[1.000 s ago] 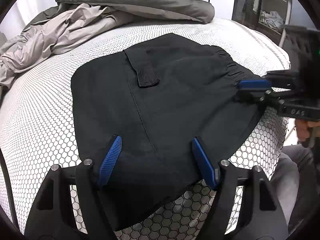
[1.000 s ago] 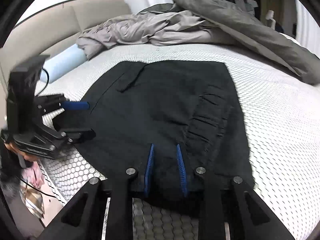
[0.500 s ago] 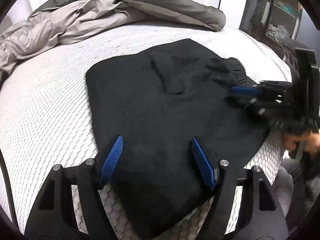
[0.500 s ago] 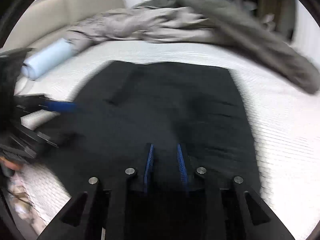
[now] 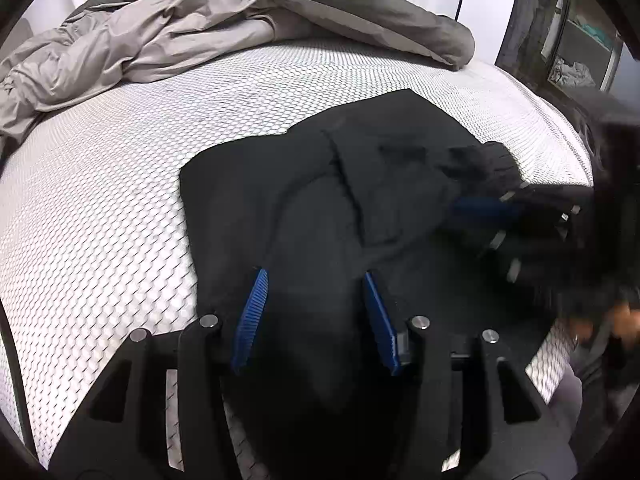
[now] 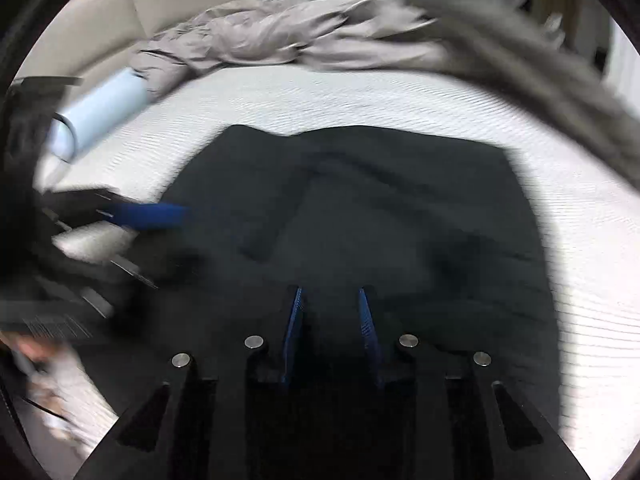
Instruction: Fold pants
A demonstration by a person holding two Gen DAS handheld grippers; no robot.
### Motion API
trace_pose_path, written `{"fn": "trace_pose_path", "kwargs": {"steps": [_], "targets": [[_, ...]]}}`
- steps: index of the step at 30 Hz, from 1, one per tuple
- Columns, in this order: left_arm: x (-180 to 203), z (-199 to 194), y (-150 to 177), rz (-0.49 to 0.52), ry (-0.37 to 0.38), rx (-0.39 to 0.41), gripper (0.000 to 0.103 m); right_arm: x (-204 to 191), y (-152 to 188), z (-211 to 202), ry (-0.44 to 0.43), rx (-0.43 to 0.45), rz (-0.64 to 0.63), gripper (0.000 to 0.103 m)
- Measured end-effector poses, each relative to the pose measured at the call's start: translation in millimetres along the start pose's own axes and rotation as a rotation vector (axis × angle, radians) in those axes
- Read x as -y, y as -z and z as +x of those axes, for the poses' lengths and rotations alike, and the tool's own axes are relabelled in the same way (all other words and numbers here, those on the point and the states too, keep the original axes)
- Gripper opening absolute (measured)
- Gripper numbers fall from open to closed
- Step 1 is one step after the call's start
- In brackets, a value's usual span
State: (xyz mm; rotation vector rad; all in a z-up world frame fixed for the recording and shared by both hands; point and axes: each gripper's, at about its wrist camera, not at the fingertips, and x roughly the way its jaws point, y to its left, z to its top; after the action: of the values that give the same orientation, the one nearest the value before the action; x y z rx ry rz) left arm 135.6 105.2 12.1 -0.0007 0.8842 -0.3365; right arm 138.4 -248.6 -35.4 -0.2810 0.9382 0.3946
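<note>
Black pants (image 5: 320, 200) lie on the white honeycomb mattress (image 5: 120, 220), rumpled and partly doubled over. My left gripper (image 5: 315, 276) is at their near edge. Its jaws are closing with dark cloth between the blue pads, and a gap still shows. From the right wrist view the left gripper (image 6: 172, 248) is blurred at the left edge of the pants (image 6: 380, 208). My right gripper (image 6: 329, 292) has black cloth between its narrow-set pads, and its jaws are opening. In the left wrist view the right gripper (image 5: 468, 224) holds the gathered waistband (image 5: 492, 160) raised off the bed.
A crumpled grey duvet (image 5: 160, 40) fills the far side of the bed. A pale blue roll (image 6: 100, 108) lies by the beige headboard (image 6: 120, 20). A dark shelf unit (image 5: 580, 40) stands past the bed's right edge. A person's hand (image 5: 624, 320) shows at the right.
Both grippers have travelled across the bed, and the pants have bunched up and shifted with them. The left jaws have narrowed. The waistband now stands lifted at the right gripper.
</note>
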Motion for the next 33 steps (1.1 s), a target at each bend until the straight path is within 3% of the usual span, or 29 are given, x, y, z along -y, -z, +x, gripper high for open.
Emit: {"fn": "trace_pose_path", "kwargs": {"steps": [1, 4, 6, 8, 10, 12, 15, 17, 18, 19, 22, 25, 29, 31, 33], "targets": [[-4, -3, 3, -0.015, 0.014, 0.001, 0.048, 10, 5, -5, 0.026, 0.012, 0.012, 0.026], [-1, -13, 1, -0.028, -0.005, -0.007, 0.045, 33, 13, -19, -0.086, 0.03, 0.108, 0.025], [8, -24, -6, -0.029, 0.018, 0.022, 0.041, 22, -1, -29, -0.071, 0.055, 0.093, 0.027], [16, -32, -24, -0.016, 0.025, 0.075, 0.041, 12, -10, -37, -0.121, 0.086, 0.096, 0.029], [17, -16, -40, 0.008, -0.035, 0.041, 0.041, 3, -22, -34, -0.184, 0.065, 0.112, 0.029], [7, 15, -46, -0.003, -0.058, -0.051, 0.041, -7, -31, -9, -0.202, 0.003, 0.109, 0.029], [-8, 30, -42, -0.008, -0.015, -0.046, 0.042, -9, -36, 26, -0.137, -0.082, 0.07, 0.028], [-9, 22, -36, 0.005, -0.023, -0.03, 0.044, -2, -27, 17, -0.078, -0.054, 0.043, 0.028], [-11, 18, -31, 0.005, -0.034, -0.03, 0.044, 6, -19, 9, 0.023, -0.058, 0.038, 0.028], [-14, 13, -28, -0.005, -0.039, -0.028, 0.044, 13, -15, 3, 0.037, -0.053, 0.039, 0.026], [-15, -1, -31, -0.014, -0.065, -0.016, 0.043, 22, -15, -12, -0.038, -0.037, 0.103, 0.027], [-12, -21, -42, -0.023, -0.036, 0.069, 0.043, 4, -37, -20, -0.075, 0.02, 0.092, 0.03], [-21, 17, -67, -0.025, -0.072, -0.041, 0.043, -19, -64, 3, -0.183, -0.008, 0.123, 0.031], [-39, 43, -63, -0.062, -0.041, -0.114, 0.044, -19, -71, 37, -0.174, -0.091, 0.136, 0.031], [-49, 39, -59, -0.084, -0.001, -0.086, 0.044, -18, -65, 50, -0.14, -0.127, 0.112, 0.03]]}}
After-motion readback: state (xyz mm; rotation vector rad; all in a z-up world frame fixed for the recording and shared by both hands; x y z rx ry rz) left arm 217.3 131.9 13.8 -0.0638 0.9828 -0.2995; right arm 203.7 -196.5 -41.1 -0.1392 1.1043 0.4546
